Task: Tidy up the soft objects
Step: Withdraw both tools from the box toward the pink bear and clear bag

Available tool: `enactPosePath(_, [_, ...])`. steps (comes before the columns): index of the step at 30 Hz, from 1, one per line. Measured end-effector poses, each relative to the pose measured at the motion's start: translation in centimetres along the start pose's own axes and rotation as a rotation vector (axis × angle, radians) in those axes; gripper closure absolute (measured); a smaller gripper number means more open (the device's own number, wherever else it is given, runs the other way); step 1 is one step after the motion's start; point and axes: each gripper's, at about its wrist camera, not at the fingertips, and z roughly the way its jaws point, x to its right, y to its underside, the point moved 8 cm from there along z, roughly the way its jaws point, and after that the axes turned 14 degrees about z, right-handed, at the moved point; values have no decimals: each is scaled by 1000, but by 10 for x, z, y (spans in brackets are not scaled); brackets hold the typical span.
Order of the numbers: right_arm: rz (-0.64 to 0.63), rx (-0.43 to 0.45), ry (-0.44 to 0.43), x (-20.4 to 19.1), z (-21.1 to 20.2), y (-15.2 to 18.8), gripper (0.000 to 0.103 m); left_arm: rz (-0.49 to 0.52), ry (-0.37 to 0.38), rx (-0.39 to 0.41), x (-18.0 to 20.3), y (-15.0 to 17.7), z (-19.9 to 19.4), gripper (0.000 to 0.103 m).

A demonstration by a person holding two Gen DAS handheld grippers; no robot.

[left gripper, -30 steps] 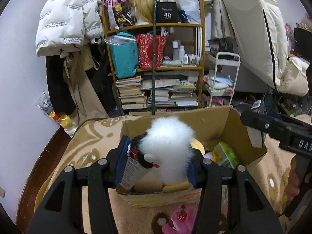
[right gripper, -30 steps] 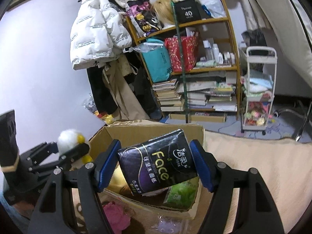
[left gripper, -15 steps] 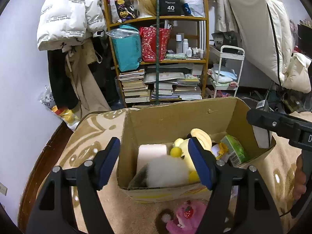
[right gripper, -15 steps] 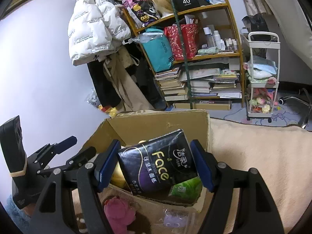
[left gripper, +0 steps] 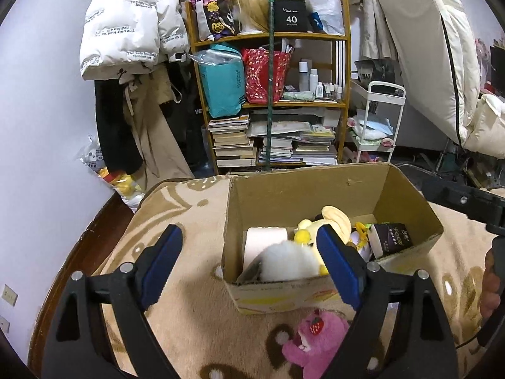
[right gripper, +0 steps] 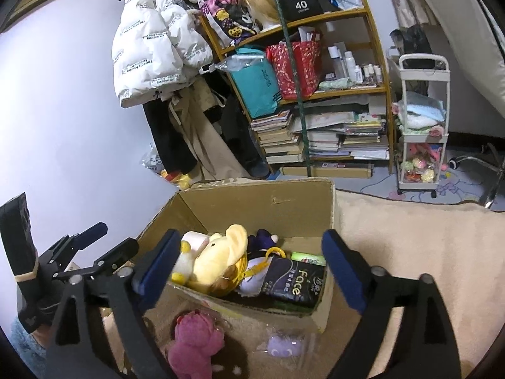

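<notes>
Room: cluttered bedroom — wooden bookshelf (left gripper: pixel 271 101) with stacked books, white puffer jacket (left gripper: pixel 126 28) hung on the wall.
Surface: beige patterned blanket (left gripper: pixel 176 221) under the cardboard box (left gripper: pixel 309 189).
Left gripper (left gripper: pixel 249 265): jaws spread wide, empty, hovering just before the box.
Right gripper (right gripper: pixel 249 268): wide apart too, holding nothing, above the box rim.
Box contents: dark tissue pack (right gripper: pixel 293 281), yellow plush (right gripper: pixel 221 259), white fluffy toy (left gripper: pixel 290 262) — partly hidden behind the finger.
Outside: pink plush (left gripper: pixel 315 338) on the blanket.

wooden bookshelf (left gripper: pixel 342 72), white puffer jacket (left gripper: pixel 123 31), white trolley (right gripper: pixel 423 126), stacked books (left gripper: pixel 233 142)
</notes>
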Motion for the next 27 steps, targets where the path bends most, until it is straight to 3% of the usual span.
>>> enactPosePath(6, [-35,25,31,-10,-25,2,0,-17,5,7,2,7,-27,17])
enactPosePath(9, [-55,35,32,-17,-40,3,0,-24,2,15,4,11,-44,10])
enactPosePath(18, [-70,64,30,-30,-83,9,0,-33,3,36,11,23,-93,9])
enactPosePath(27, [-47,72,53,-22,-114,21,0,-17,-1,14,23,44,-115,8])
